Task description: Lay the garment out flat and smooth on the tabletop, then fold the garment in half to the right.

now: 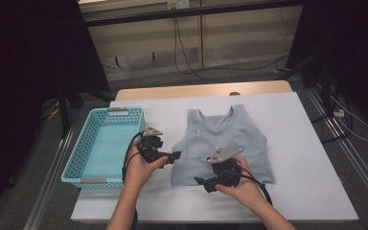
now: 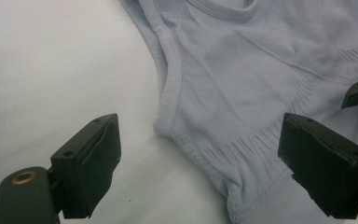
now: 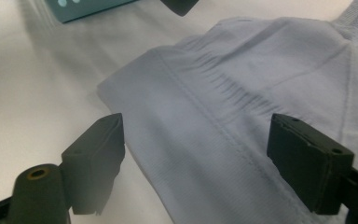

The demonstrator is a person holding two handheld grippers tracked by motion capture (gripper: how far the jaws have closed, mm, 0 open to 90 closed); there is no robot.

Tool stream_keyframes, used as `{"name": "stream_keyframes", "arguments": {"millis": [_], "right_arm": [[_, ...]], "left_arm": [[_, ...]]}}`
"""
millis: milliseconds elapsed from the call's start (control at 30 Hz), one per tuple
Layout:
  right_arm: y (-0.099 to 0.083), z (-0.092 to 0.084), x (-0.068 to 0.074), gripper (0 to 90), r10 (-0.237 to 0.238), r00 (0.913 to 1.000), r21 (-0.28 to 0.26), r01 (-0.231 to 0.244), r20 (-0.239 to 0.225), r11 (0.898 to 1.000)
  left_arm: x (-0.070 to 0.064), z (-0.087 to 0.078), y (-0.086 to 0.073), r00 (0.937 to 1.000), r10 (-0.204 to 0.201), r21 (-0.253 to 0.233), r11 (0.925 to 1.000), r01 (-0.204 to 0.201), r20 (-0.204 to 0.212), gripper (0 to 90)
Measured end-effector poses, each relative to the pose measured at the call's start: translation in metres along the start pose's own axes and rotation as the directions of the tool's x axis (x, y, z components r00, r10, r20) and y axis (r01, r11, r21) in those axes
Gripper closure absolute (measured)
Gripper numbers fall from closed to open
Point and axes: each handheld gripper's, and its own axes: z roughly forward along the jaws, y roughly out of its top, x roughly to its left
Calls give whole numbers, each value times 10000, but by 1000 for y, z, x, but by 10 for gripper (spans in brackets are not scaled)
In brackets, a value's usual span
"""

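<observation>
A: Where is the grey tank top (image 1: 225,143) now?

B: It lies flat on the white table (image 1: 306,158), just right of the blue basket (image 1: 106,143). The left gripper (image 1: 175,156) points at its left side, under the armhole, and the right gripper (image 1: 200,182) is at the lower left corner of the hem.

A: Do they hold the cloth?

B: No. In both gripper views the jaws stand wide apart with the fabric between them, and the pads do not press on it.

A: How should the person grip well?

B: Probably by lowering each gripper until one pad slides under the edge, so that both layers are taken, and then closing firmly.

A: What is hard to see?

B: The right hand (image 1: 242,189) covers a part of the hem. Whether the pads touch the table, I cannot tell.
</observation>
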Motion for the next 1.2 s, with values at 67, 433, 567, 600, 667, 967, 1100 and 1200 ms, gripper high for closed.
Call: {"name": "stream_keyframes", "arguments": {"millis": [67,433,567,600,667,967,1100,1200], "right_arm": [[1,1,2,201,-69,10000,-17,69,0,10000],[3,11,10,201,-239,9994,176,244,-257,9995],[4,13,13,201,-301,9991,232,308,-312,9993],[4,13,13,201,-329,9989,240,337,-329,9991],[4,14,13,201,-341,9989,220,349,-331,9992],[6,17,16,201,-463,9983,199,470,-345,9987],[7,19,17,211,-462,9981,179,470,-414,9987],[9,20,19,238,-381,9978,109,387,-539,9992]], "left_arm": [[0,-1,0,10000,-2,-28,10000,2,-46,139],[0,-1,0,10000,-23,-90,10000,23,-85,139],[0,-2,1,10000,22,-100,9999,-23,-96,139],[0,-2,1,10000,7,-128,9999,-8,-94,139],[0,-1,0,10000,14,-103,9999,-14,-75,139],[2,-4,0,9999,-39,-190,9998,37,-104,139],[2,-3,-1,9999,-104,-147,9998,103,-52,139],[3,-4,-2,10000,-34,-93,10000,33,-88,139]]}}
